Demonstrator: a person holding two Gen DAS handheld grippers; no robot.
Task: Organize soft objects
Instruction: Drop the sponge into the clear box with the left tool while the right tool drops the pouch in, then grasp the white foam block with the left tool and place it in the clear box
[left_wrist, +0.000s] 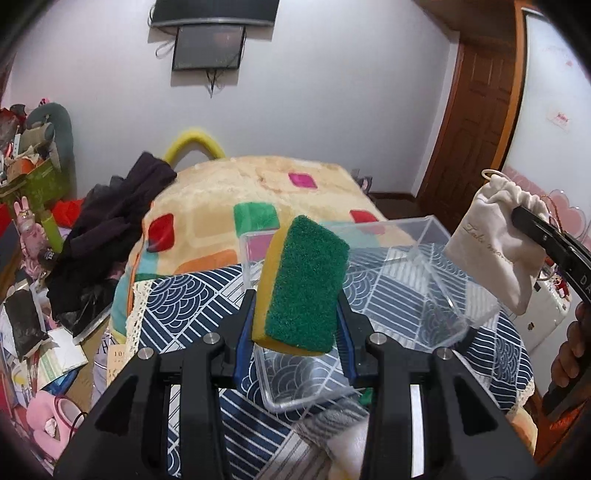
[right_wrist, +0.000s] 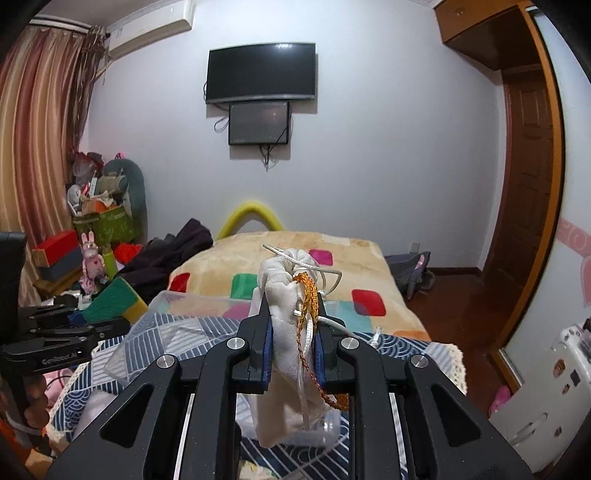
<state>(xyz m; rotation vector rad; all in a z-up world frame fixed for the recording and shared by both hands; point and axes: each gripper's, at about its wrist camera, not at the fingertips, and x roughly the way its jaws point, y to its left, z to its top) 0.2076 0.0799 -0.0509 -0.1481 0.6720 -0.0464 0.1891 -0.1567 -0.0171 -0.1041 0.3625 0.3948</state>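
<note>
My left gripper (left_wrist: 295, 306) is shut on a yellow sponge with a green scouring face (left_wrist: 304, 284) and holds it above a clear plastic box (left_wrist: 424, 288). The box stands on a blue patterned cloth (left_wrist: 192, 302). My right gripper (right_wrist: 293, 314) is shut on the neck of a white drawstring pouch (right_wrist: 284, 369) with an orange cord. The pouch hangs above the box's right side in the left wrist view (left_wrist: 498, 251). The sponge also shows at the left of the right wrist view (right_wrist: 112, 301).
A bed with a beige blanket with coloured squares (left_wrist: 258, 192) lies behind the box. Dark clothes (left_wrist: 107, 229) are piled at its left. Clutter and boxes fill the floor at the left (left_wrist: 33, 332). A folded grey and white towel (left_wrist: 340, 432) lies below the box.
</note>
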